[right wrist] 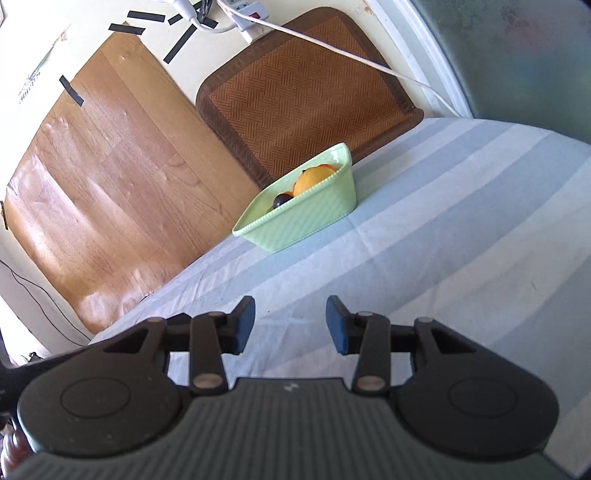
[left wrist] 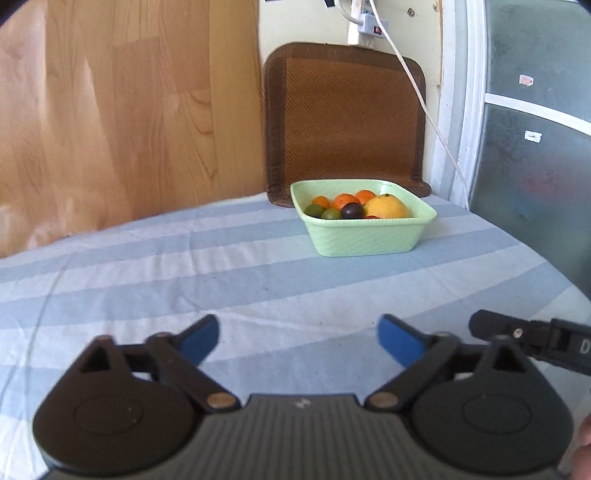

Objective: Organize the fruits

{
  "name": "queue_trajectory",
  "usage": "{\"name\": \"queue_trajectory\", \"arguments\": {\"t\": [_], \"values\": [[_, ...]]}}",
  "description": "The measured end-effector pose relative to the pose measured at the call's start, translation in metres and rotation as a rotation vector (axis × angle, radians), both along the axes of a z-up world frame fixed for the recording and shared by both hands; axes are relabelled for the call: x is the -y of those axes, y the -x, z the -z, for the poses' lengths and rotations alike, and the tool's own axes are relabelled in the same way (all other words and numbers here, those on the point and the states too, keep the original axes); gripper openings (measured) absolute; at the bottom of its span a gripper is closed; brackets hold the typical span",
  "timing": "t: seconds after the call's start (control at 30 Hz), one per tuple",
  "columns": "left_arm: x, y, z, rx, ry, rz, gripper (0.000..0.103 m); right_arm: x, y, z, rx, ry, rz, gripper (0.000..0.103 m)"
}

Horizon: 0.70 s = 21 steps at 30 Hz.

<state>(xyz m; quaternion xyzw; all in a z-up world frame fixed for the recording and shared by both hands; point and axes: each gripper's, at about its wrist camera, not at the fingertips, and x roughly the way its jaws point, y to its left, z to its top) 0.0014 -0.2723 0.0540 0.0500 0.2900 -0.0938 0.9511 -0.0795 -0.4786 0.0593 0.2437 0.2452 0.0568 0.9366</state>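
**Op:** Left wrist view first. My left gripper sits low over the near part of the striped cloth, pointing down a bit toward the far wall. Jaws spread wide, nothing between the blue pads.

**Eng:** Anything else in that frame?

**Op:** Black tip of the right gripper pokes in from the right edge, just beside my right finger. Can't read its jaws from here.

**Eng:** Fruit?

**Op:** All in the green bowl, far centre-right on the cloth, well apart from both tools. Big yellow fruit on the right side, three small orange ones at the back, two green ones and a dark one at the front.

**Eng:** Room?

**Op:** Brown woven mat leaning on the wall behind the bowl, wood panel to the left, white cable running down from a power strip, window frame far right.

**Eng:** Right wrist view?

**Op:** Camera is rolled, so the scene tilts. Right gripper is over the near cloth, jaws partly open, empty. Bowl is ahead at centre, well apart; only the yellow fruit and the dark one show over the rim. Mat and wood panel behind, black tape strips on the wall.
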Motion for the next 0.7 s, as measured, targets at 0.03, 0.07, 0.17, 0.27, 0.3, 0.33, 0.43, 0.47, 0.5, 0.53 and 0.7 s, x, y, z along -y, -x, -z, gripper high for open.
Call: {"name": "queue_trajectory", "arguments": {"t": [0.03, 0.07, 0.17, 0.27, 0.3, 0.33, 0.43, 0.47, 0.5, 0.53, 0.7], "values": [[0.000, 0.005, 0.000, 0.017, -0.015, -0.005, 0.103, -0.001, 0.003, -0.001, 0.002, 0.000, 0.005, 0.053], [0.001, 0.008, -0.001, 0.023, -0.026, -0.006, 0.103, -0.001, 0.006, -0.002, 0.006, -0.002, 0.010, 0.054], [0.002, 0.013, -0.001, 0.011, -0.030, -0.012, 0.103, -0.005, 0.013, -0.005, 0.017, 0.012, 0.021, 0.054], [0.003, 0.016, -0.001, 0.011, -0.036, -0.013, 0.103, -0.008, 0.018, -0.006, 0.025, 0.032, 0.027, 0.055], [0.004, 0.017, -0.001, 0.011, -0.040, -0.013, 0.103, -0.008, 0.019, -0.006, 0.026, 0.034, 0.029, 0.057], [0.005, 0.017, 0.000, 0.009, -0.045, -0.014, 0.103, -0.008, 0.020, -0.006, 0.027, 0.035, 0.034, 0.060], [0.007, 0.018, 0.001, 0.004, -0.057, -0.018, 0.103, -0.008, 0.021, -0.005, 0.024, 0.033, 0.042, 0.061], [0.007, 0.018, 0.002, 0.001, -0.058, -0.018, 0.103, -0.008, 0.021, -0.005, 0.021, 0.031, 0.043, 0.062], [0.008, 0.018, 0.003, -0.003, -0.059, -0.019, 0.103, -0.007, 0.021, -0.004, 0.018, 0.029, 0.045, 0.062], [0.008, 0.018, 0.004, -0.007, -0.059, -0.020, 0.103, -0.007, 0.021, -0.004, 0.015, 0.028, 0.047, 0.066], [0.008, 0.015, 0.011, -0.030, -0.073, -0.033, 0.103, -0.007, 0.019, 0.001, -0.007, 0.020, 0.050, 0.068]]}}
